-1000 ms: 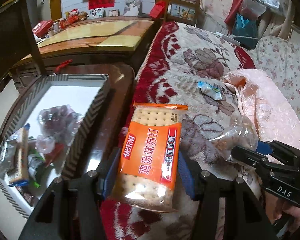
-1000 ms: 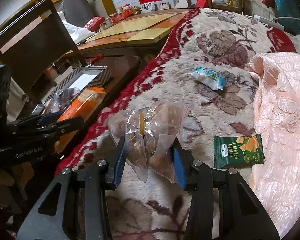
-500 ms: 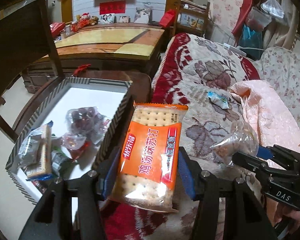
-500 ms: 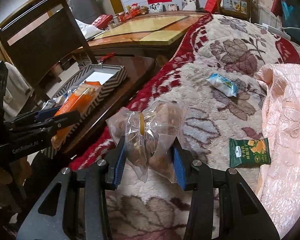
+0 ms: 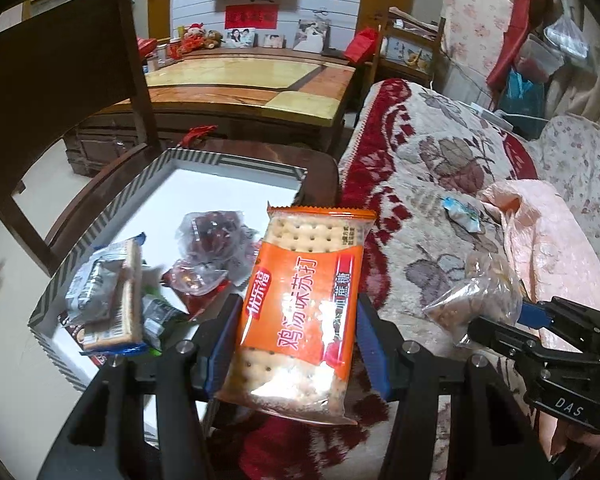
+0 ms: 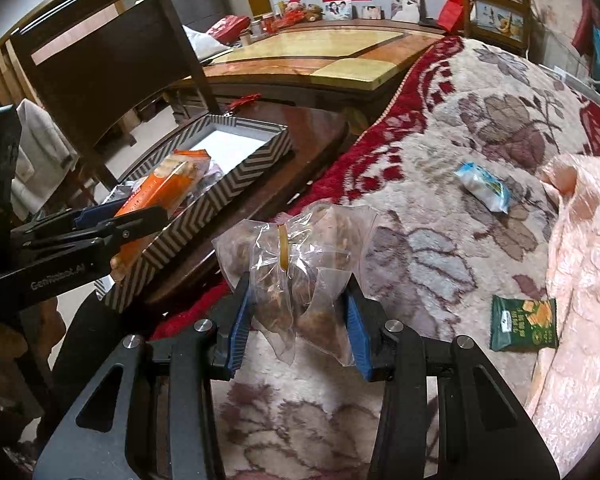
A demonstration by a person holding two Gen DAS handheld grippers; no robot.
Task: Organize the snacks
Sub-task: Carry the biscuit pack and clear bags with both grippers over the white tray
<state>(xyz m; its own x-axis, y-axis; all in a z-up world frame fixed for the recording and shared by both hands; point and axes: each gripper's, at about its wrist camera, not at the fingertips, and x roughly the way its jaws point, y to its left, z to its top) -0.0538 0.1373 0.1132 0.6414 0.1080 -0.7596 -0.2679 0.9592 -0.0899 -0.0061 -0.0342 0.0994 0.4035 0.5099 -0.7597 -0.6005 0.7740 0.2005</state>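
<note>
My left gripper (image 5: 296, 340) is shut on an orange cracker packet (image 5: 304, 304), held in the air over the near right edge of the zigzag-patterned box (image 5: 52, 280). Inside the box lie several snacks, among them a clear bag of red sweets (image 5: 212, 236) and a blue-edged biscuit pack (image 5: 120, 300). My right gripper (image 6: 298, 320) is shut on a clear plastic bag of brown snacks (image 6: 296, 256), above the floral blanket (image 6: 440, 220) beside the box (image 6: 204, 216). A blue-white packet (image 6: 484, 188) and a green packet (image 6: 524, 324) lie on the blanket.
The box sits on a dark wooden side table (image 6: 308, 136). A dark wooden chair (image 6: 112, 68) stands behind it, and a long wooden table (image 5: 244, 80) farther back. A pink quilted cloth (image 6: 580, 280) covers the blanket's right side.
Both grippers have moved left toward the box with their snacks held. More of the box's inside shows in the left wrist view, and the box is closer in the right wrist view.
</note>
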